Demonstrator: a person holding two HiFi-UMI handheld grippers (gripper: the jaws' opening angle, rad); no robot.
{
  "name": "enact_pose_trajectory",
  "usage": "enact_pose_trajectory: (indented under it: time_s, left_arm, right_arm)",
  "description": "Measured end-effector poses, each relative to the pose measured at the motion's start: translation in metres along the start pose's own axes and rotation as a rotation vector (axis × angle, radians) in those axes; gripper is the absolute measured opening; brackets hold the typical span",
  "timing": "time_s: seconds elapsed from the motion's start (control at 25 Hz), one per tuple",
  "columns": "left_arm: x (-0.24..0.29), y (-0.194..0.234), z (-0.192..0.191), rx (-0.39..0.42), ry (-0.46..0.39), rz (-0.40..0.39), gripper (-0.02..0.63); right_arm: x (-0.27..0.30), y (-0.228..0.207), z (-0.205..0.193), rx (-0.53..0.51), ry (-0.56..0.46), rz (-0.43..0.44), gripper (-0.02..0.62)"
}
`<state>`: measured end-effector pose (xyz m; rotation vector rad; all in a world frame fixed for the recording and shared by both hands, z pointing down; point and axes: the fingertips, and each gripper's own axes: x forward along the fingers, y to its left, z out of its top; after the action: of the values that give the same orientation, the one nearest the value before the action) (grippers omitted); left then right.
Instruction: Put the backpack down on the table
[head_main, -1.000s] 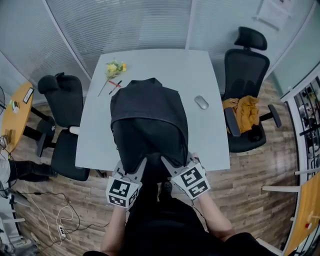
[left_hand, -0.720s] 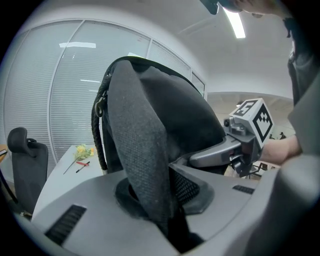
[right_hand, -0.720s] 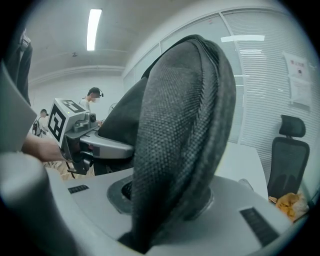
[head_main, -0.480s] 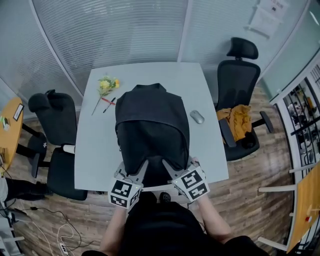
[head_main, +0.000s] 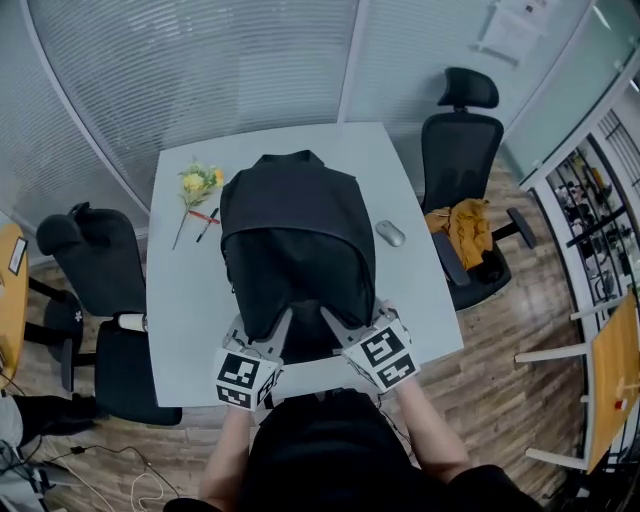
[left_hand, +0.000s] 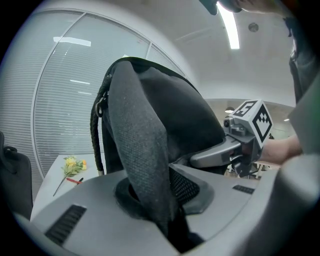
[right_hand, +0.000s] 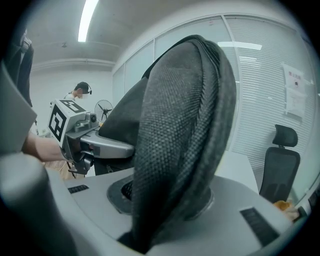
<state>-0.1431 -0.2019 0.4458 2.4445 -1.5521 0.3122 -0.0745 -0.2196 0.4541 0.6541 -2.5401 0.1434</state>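
The backpack is matt, coarse-woven black cloth; the table is smooth and pale; the floor looks wooden.

Count: 1 backpack; 2 tools, left tool and right tool; 1 counter; 1 mouse; 1 flower sprig.

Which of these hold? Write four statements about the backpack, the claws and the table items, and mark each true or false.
1. The left claw and the right claw are each shut on the backpack. True.
2. In the head view, the mouse lies left of the backpack. False: it lies to its right.
3. Yellow flowers lie on the table. True.
4. The orange cloth lies on the table. False: it lies on the chair at right.
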Motion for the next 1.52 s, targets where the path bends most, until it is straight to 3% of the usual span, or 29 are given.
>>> enact_pose_trajectory:
  time_s: [0.4,0.92,1.52]
  left_arm:
    - [-0.003,0.036,-0.017,-0.009,0.025,-0.024,0.060]
    - [0.025,0.060,-0.013,-0.008,0.020,0.003,0.064]
    - [0.054,0.079,-0.047,0.010,0.063,0.039,0.069]
  right_arm:
    - [0.037,0.012,0.000,0.029,0.026,-0.008,0.103]
    - [0.063,-0.014,0.008,0.012,0.032,0.006,0.101]
    - [0.097,-0.031,-0.021,0.049,0.037,-0.007,0.117]
